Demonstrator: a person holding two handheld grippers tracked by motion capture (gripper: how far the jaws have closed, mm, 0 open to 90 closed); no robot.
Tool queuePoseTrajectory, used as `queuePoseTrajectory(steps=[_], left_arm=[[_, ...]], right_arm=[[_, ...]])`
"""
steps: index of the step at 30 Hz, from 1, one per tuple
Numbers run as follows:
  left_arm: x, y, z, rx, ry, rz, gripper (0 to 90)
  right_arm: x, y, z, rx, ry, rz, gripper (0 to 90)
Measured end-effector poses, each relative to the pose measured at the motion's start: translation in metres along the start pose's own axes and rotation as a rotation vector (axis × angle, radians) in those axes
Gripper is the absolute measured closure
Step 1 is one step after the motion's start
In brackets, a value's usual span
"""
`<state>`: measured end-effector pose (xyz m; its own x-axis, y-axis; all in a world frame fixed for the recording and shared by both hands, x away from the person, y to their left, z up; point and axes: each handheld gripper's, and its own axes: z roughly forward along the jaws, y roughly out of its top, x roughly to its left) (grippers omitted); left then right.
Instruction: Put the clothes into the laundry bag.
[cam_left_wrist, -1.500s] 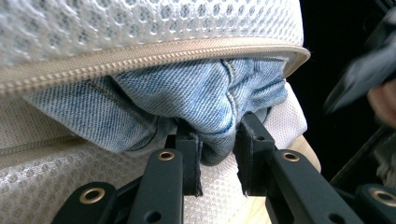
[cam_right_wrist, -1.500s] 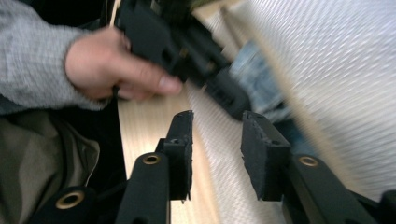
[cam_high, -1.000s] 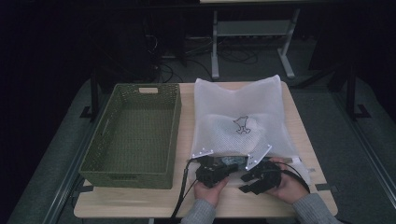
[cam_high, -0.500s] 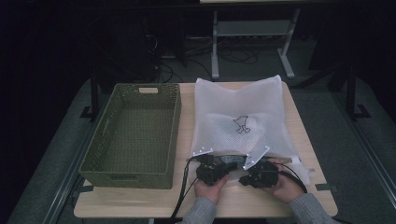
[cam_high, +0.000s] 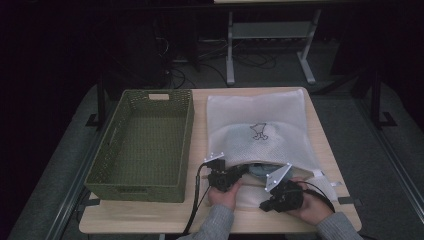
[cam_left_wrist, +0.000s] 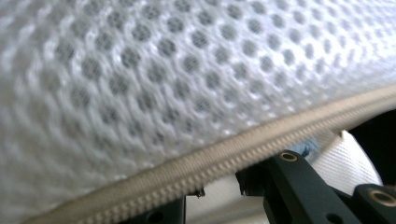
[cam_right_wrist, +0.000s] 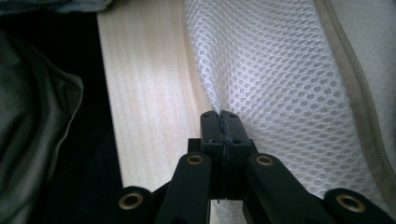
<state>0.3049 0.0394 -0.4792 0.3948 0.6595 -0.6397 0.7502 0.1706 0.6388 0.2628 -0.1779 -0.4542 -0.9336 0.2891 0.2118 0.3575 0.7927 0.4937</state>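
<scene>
A white mesh laundry bag (cam_high: 260, 120) with a small dark print lies flat on the right half of the wooden table (cam_high: 150, 220), its zippered mouth toward me. My left gripper (cam_high: 239, 171) grips the upper zipper edge (cam_left_wrist: 233, 158) and keeps it raised, so the mouth gapes; a bluish cloth (cam_high: 257, 170) shows inside. In the left gripper view the zipper edge crosses the tips of my left gripper (cam_left_wrist: 222, 189). My right gripper (cam_high: 267, 204) is at the bag's front edge. My right gripper (cam_right_wrist: 219, 114) is shut tight, with a fold of the mesh (cam_right_wrist: 280, 84) pinched between its pads.
An empty olive-green woven basket (cam_high: 145, 140) stands on the left half of the table, close beside the bag. A metal stand (cam_high: 270, 35) and cables lie on the dark floor beyond the far edge. Bare wood (cam_right_wrist: 140, 93) shows beside the bag near me.
My right hand has turned a little and settled onto the bag's front edge. The bag's mouth gapes slightly wider. The left hand has stayed where it was.
</scene>
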Motion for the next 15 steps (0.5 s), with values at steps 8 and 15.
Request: queuePoseTrajectory(steps=[8, 15], left_arm=[[-0.002, -0.01, -0.007, 0.015, -0.019, 0.033, 64.8], [-0.005, -0.021, -0.021, 0.023, -0.047, 0.029, 51.4]], right_arm=[[-0.007, -0.001, -0.007, -0.043, 0.03, 0.028, 77.8], [-0.009, 0.005, -0.045, -0.149, -0.02, 0.055, 66.0]])
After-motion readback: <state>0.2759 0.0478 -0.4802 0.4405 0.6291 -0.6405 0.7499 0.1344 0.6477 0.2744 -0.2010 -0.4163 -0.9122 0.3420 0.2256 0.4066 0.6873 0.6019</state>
